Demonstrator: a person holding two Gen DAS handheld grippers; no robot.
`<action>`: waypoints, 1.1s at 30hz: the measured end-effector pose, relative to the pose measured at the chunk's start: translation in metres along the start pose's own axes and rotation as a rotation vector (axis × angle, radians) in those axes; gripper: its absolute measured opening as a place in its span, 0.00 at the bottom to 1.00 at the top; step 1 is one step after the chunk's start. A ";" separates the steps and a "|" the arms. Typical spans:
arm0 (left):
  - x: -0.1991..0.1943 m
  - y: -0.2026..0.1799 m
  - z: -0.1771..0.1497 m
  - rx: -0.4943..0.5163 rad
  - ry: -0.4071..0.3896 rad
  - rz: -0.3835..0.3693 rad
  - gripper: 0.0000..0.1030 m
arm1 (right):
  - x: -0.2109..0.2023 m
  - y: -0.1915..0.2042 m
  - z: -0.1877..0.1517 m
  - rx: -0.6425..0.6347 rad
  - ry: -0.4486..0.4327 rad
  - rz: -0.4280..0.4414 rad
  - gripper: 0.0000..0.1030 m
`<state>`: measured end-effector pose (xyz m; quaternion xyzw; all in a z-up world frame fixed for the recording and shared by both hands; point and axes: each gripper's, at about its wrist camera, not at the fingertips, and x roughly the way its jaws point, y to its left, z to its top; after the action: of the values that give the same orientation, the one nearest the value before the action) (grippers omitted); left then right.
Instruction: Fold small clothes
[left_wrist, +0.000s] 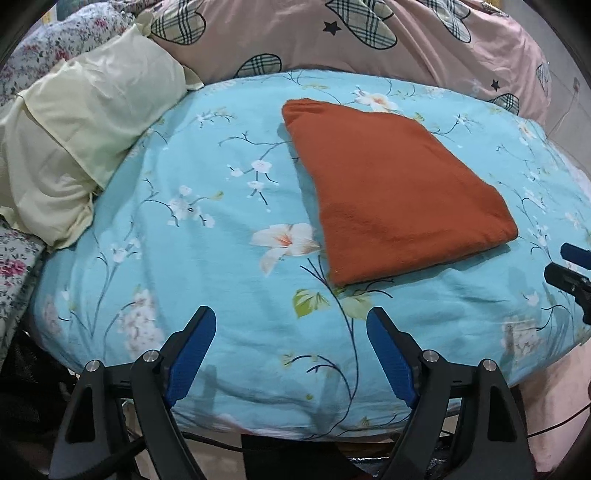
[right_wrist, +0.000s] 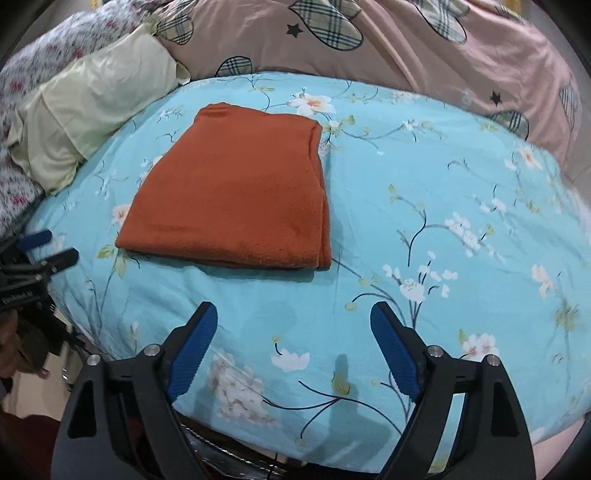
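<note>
A rust-orange garment (left_wrist: 395, 192) lies folded flat in a neat rectangle on the blue floral bed cover (left_wrist: 221, 258). It also shows in the right wrist view (right_wrist: 236, 195), left of centre. My left gripper (left_wrist: 291, 321) is open and empty, held over the near edge of the bed, short of the garment. My right gripper (right_wrist: 293, 317) is open and empty too, over the near edge and to the right of the garment. The right gripper's tips show at the right edge of the left wrist view (left_wrist: 569, 269). The left gripper shows at the left edge of the right wrist view (right_wrist: 48, 247).
A pale yellow pillow (left_wrist: 81, 140) lies at the far left of the bed. A pink quilt with plaid hearts (left_wrist: 332, 33) is bunched along the back. A flowered fabric (left_wrist: 44, 48) sits behind the pillow. The bed's near edge (left_wrist: 295, 432) drops off just under the grippers.
</note>
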<state>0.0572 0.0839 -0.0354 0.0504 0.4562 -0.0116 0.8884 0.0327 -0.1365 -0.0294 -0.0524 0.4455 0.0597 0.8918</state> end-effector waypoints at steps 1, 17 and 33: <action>-0.002 0.002 0.000 0.000 -0.004 0.003 0.82 | -0.002 0.002 0.001 -0.013 -0.004 -0.015 0.85; -0.004 -0.001 0.010 0.033 -0.006 0.080 0.83 | -0.001 0.004 0.004 -0.023 -0.004 -0.027 0.91; 0.009 -0.017 0.017 0.130 0.055 0.158 0.83 | 0.010 0.001 0.009 -0.011 0.031 0.002 0.92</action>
<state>0.0752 0.0652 -0.0342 0.1441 0.4733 0.0303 0.8685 0.0453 -0.1332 -0.0321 -0.0578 0.4592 0.0620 0.8843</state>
